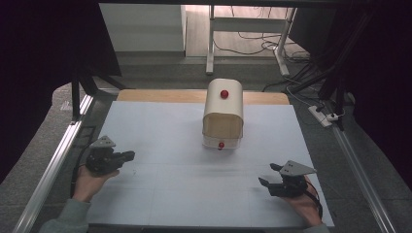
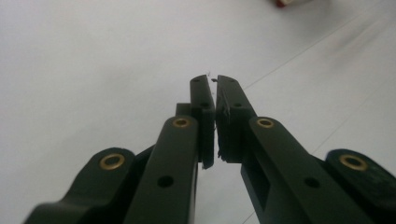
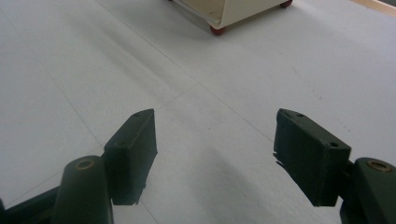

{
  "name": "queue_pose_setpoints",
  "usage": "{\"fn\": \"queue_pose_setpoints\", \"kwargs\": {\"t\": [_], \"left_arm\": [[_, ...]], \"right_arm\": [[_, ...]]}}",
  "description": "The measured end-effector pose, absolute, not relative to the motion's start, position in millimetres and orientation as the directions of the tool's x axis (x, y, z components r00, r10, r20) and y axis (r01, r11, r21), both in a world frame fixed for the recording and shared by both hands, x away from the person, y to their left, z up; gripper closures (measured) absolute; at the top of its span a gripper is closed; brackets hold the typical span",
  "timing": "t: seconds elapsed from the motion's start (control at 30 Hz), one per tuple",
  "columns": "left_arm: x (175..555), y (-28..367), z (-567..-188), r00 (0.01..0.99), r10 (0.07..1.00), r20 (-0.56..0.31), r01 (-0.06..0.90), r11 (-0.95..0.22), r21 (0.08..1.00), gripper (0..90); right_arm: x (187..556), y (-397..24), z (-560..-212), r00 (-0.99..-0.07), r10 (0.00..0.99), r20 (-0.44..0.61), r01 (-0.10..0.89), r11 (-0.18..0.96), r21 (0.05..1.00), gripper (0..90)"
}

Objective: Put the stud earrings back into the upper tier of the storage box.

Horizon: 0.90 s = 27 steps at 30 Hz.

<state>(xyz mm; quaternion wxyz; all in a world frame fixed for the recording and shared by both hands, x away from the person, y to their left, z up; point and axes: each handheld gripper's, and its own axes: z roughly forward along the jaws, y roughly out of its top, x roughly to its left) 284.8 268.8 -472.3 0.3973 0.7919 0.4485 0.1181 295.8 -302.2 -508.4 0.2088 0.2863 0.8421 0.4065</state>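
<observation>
We hold both grippers back on the near side of the cream box (image 1: 223, 114), well apart from it, so our way to its red knobs stays clear. Our left gripper (image 1: 127, 156), to the box's near left, has its jaws pressed together on nothing, the hand (image 1: 90, 182) cradling it from beneath. Our right gripper (image 1: 270, 174), to the box's near right, has jaws spread and empty, angled toward the box. The box itself stands beyond them, mid-table (image 1: 160, 126), its lower red knob (image 1: 221, 145) facing us.

No text, label or number can be read, though the far clutter is perhaps too blurred.
</observation>
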Motion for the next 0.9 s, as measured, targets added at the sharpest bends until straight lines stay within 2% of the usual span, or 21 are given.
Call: {"fn": "queue_pose_setpoints", "kwargs": {"t": [0.17,0.9], "left_arm": [[283.6,263.6,-463.7,0.589,0.78,-0.211,0.58,-0.226,0.783,86.1],[301.9,214.6,-422.4,0.674,0.721,-0.16,0.464,-0.244,0.852,86.1]], "right_arm": [[295.4,-302.3,-508.1,-0.754,0.647,-0.114,0.31,0.503,0.807,29.8],[296.1,-301.9,-508.5,-0.756,0.646,-0.105,0.317,0.501,0.805,29.8]]}}
